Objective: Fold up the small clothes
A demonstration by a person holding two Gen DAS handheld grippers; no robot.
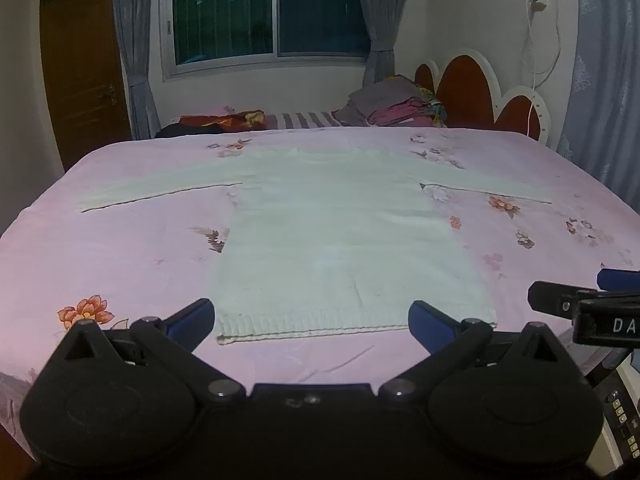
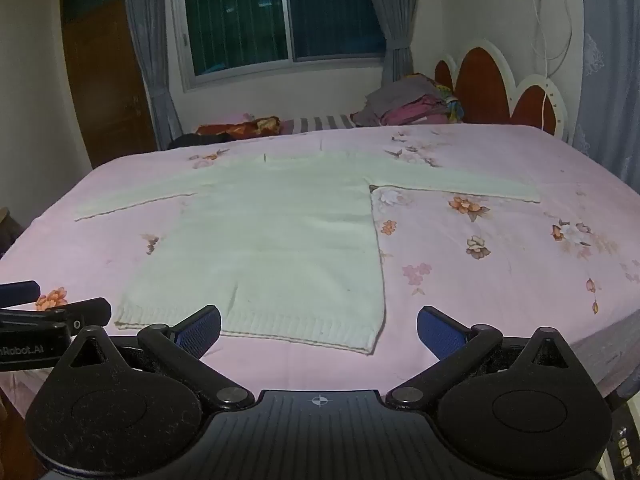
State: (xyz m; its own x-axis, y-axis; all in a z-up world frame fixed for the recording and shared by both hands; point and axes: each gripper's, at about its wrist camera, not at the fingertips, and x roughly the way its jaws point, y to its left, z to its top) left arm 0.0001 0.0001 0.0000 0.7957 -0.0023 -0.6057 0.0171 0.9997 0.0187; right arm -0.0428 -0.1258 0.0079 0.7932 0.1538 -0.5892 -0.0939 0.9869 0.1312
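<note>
I have a white knitted sweater (image 1: pixel 320 232) spread flat on the pink flowered bedspread (image 1: pixel 120 248), both sleeves stretched out sideways, one toward 9 o'clock and one toward 3 o'clock, the ribbed hem nearest me at 6 o'clock and the neck toward 12

My left gripper (image 1: pixel 312 320) hangs just short of the hem with its jaws spread wide apart and nothing between the blue pads; the hem's width nearly fills the gap as seen from its camera. My right gripper (image 2: pixel 319 326) is likewise wide apart and empty, sitting over the hem's corner on the 3 o'clock side, with bare bedspread under its outer finger. Each gripper shows in the other's view, at the frame edge, so the two are side by side near the foot of the bed

At 12 o'clock, beyond the sweater, a pile of clothes (image 1: pixel 396 108) lies against the red and white headboard (image 1: pixel 472 92), with a curtained window (image 1: pixel 268 12) behind and a wooden door (image 1: pixel 80 72) toward 10 o'clock
</note>
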